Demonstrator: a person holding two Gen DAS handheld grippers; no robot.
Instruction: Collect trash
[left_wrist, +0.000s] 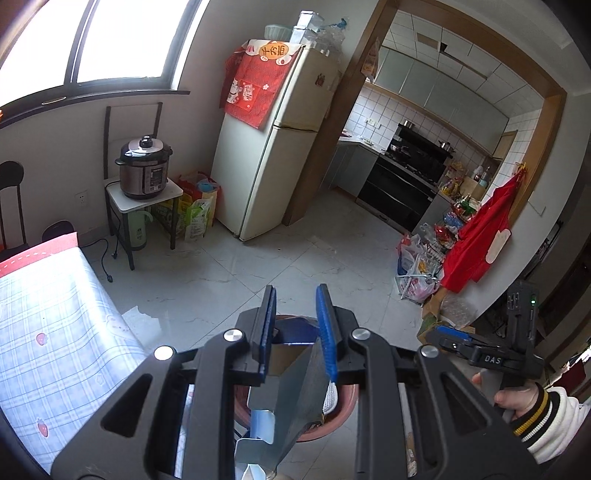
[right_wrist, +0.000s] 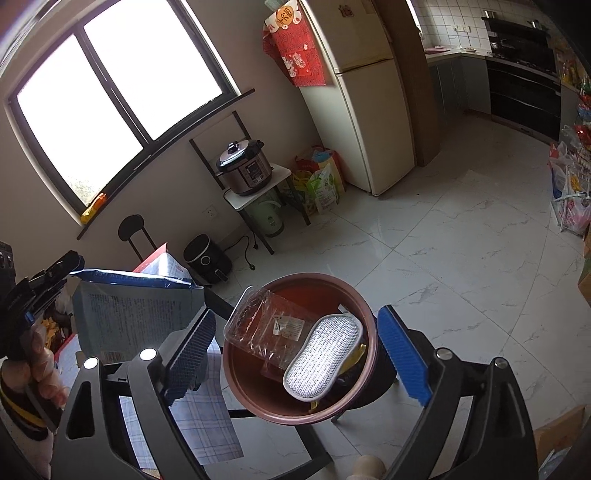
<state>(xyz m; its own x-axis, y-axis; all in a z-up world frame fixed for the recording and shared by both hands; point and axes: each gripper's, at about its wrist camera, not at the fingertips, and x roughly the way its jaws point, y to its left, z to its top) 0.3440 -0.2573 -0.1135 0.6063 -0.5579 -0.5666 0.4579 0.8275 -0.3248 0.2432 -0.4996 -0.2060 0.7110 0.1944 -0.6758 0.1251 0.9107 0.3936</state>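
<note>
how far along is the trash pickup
Done: the reddish-brown bin already holds a clear plastic tray and a grey scrubbing pad. In hand: the left gripper pinches a blue flattened carton beside the bin. The right gripper is open and empty above it. Left: dropping the carton in.

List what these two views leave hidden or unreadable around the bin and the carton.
- Bin bottom: right wrist view, covered by the clear tray and scrubber pad.
- Carton print: right wrist view, too small.
- Carton's lower end: left wrist view, cut off by the bottom edge, behind the left gripper.
</note>
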